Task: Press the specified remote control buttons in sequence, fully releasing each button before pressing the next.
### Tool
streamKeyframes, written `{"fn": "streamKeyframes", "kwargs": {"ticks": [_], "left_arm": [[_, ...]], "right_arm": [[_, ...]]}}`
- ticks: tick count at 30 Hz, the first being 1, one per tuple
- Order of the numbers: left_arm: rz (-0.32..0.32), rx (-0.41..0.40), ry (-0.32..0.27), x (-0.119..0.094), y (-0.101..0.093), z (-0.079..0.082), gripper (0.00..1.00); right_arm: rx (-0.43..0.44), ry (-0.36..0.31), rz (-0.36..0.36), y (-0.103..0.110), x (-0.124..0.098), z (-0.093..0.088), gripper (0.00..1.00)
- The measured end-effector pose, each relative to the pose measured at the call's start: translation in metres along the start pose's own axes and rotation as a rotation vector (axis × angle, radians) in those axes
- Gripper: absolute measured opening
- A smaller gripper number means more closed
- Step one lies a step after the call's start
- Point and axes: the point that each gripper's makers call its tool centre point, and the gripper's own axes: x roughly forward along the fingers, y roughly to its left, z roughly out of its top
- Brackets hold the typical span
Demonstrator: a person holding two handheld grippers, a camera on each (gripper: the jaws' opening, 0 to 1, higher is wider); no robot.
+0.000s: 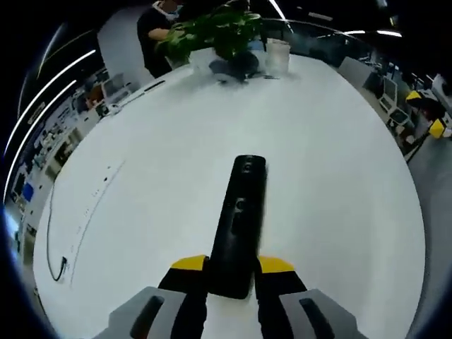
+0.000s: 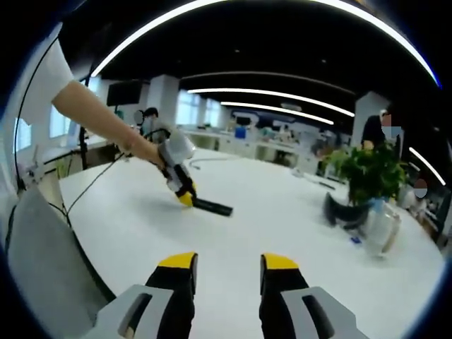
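Note:
A long black remote control (image 1: pixel 240 222) sticks out forward between the yellow-tipped jaws of my left gripper (image 1: pixel 233 267), which is shut on its near end above the white table (image 1: pixel 162 183). Small buttons show on its top face. In the right gripper view the same remote (image 2: pixel 212 206) juts from the left gripper (image 2: pixel 183 192), held by a person's hand over the white table (image 2: pixel 282 219). My right gripper (image 2: pixel 227 265) stands open near the table's front, well apart from the remote, with nothing between its jaws.
A potted green plant (image 1: pixel 219 32) and a clear jug (image 1: pixel 277 56) stand at the table's far side, seen also as the plant (image 2: pixel 371 173) and jug (image 2: pixel 378 229). A black cable (image 1: pixel 56 261) lies at the left edge. A person (image 1: pixel 159 28) stands beyond the table.

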Motion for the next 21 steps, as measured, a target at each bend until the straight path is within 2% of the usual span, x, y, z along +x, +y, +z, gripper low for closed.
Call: {"fn": "streamKeyframes", "kwargs": {"ticks": [5,10,13,15,18,19,20,21], "left_arm": [[-0.023,-0.023,0.007,0.0,-0.007,-0.003,0.24],[-0.064,0.039,0.021,-0.004,-0.019,-0.011,0.24],[-0.064,0.139,0.006,-0.006,-0.02,-0.01,0.24],[-0.062,0.17,0.012,-0.006,-0.021,-0.008,0.24],[-0.037,0.19,-0.014,-0.004,-0.019,-0.002,0.28],[-0.053,0.196,-0.013,-0.004,-0.021,-0.001,0.26],[-0.106,0.199,-0.02,-0.004,-0.029,-0.001,0.24],[-0.078,0.192,-0.022,-0.005,-0.021,0.0,0.24]], "right_arm": [[-0.004,0.001,0.002,0.001,0.0,0.0,0.32],[-0.003,-0.002,-0.001,0.001,-0.001,0.001,0.31],[-0.008,0.003,0.003,0.002,-0.001,-0.001,0.31],[-0.016,0.015,0.008,0.003,0.0,-0.003,0.3],[-0.014,0.008,0.007,0.003,0.0,-0.002,0.29],[-0.01,0.007,0.007,0.002,0.0,-0.002,0.29],[-0.01,0.008,0.006,0.002,0.0,-0.003,0.29],[-0.012,0.01,0.006,0.002,0.0,-0.003,0.29]]}}
